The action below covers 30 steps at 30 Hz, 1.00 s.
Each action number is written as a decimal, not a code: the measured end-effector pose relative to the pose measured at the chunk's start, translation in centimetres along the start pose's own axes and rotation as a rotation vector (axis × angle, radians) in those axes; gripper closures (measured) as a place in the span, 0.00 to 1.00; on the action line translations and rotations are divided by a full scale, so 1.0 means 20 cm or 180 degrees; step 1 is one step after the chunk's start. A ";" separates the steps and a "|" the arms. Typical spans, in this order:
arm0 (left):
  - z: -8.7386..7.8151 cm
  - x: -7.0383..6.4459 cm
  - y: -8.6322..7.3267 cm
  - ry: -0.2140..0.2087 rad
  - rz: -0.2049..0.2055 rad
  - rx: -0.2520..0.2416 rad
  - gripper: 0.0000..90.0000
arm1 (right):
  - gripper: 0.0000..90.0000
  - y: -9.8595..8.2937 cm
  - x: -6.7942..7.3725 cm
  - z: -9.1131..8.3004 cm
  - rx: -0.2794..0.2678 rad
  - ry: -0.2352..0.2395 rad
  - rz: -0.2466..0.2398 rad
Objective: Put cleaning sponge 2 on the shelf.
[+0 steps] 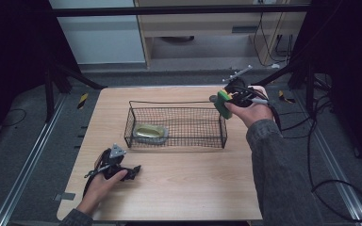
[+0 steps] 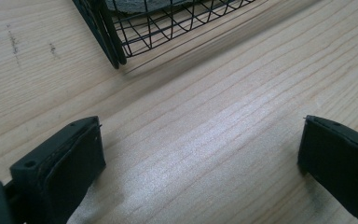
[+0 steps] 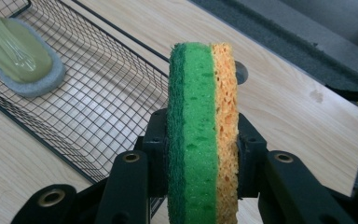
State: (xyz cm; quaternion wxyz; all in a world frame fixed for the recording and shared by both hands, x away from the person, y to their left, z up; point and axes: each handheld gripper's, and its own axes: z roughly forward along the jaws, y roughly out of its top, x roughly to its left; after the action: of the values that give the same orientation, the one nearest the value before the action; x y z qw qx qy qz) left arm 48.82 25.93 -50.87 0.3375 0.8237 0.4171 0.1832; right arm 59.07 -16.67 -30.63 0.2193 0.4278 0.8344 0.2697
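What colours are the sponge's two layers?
Green scouring layer, orange foam layer on the sponge; clearest in the right gripper view.

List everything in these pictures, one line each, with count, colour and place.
Rectangular black wire mesh basket: one, black, middle of the table.
Oval scrubbing pad with olive-green top and grey base: one, olive and grey, inside the basket at its left end.
Green-and-orange layered sponge: one, held on edge above the basket's right end.
Light wooden table: one, pale wood, under everything.
Left claw: one, black, jaws apart, low over bare table in front of the basket's left corner.
Right claw: one, black, jaws clamped on the sponge.
Person's hands: two, one on each claw.
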 end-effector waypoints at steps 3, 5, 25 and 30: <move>0.00 0.00 0.00 0.0000 0.0000 -0.0001 0.00 | 0.72 0.00 0.00 0.03 0.0008 0.0034 -0.0009; 0.00 0.00 0.00 -0.0002 0.0002 0.0001 0.00 | 0.72 0.00 0.01 0.07 0.0013 0.0078 -0.0025; 0.00 0.00 0.00 -0.0003 0.0000 -0.0008 0.00 | 0.72 -0.04 0.02 0.28 0.0137 0.0226 0.0071; 0.00 0.00 0.00 -0.0003 0.0003 -0.0006 0.00 | 0.72 -0.05 0.00 0.31 0.0165 0.0227 0.0098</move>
State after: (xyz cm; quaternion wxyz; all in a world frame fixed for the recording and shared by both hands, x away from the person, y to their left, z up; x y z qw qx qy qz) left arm 48.90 25.92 -50.88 0.3384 0.8237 0.4164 0.1834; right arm 62.12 -15.47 -36.11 0.1741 0.4362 0.8417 0.2665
